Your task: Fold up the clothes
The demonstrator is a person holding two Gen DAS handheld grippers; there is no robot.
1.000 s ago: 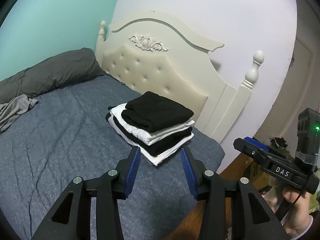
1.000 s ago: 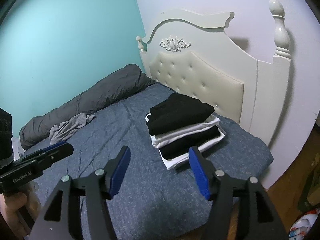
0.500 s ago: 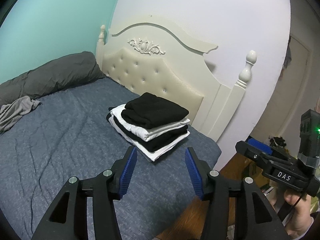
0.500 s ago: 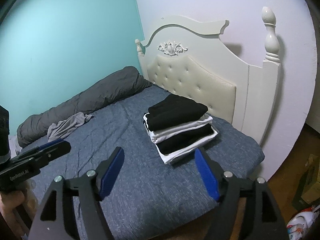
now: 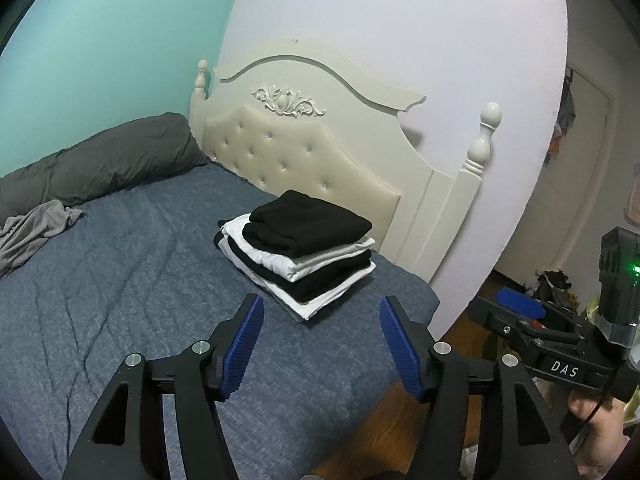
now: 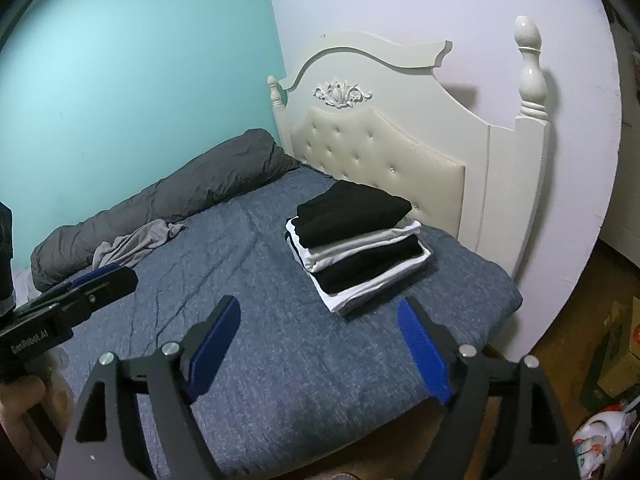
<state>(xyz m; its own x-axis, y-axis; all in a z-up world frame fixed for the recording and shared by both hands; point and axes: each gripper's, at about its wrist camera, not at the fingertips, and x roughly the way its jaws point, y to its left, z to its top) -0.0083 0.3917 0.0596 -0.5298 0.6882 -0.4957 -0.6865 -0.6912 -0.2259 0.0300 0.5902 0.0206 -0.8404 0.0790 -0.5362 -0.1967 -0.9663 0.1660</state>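
A stack of folded clothes (image 5: 304,252), black and white layers with a black piece on top, rests on the blue bed (image 5: 120,300) near the headboard; the right wrist view shows the same stack (image 6: 356,240). An unfolded grey garment (image 5: 36,228) lies crumpled at the far left by the rolled duvet, also visible as the grey garment (image 6: 136,240). My left gripper (image 5: 320,320) hangs short of the stack, jaws opening, nothing between them. My right gripper (image 6: 320,320) is likewise back from the stack, jaws opening and empty. Each gripper shows at the edge of the other's view.
A dark grey rolled duvet (image 5: 104,160) lies along the teal wall. The cream tufted headboard (image 5: 320,152) stands behind the stack. Wooden floor (image 6: 580,280) and clutter (image 6: 612,360) lie to the right of the bed. A hand (image 5: 600,436) grips the right tool.
Both grippers have drawn back from the stack, which now looks smaller and farther. The jaws of both have spread wider. The stack and grey garment have not moved.
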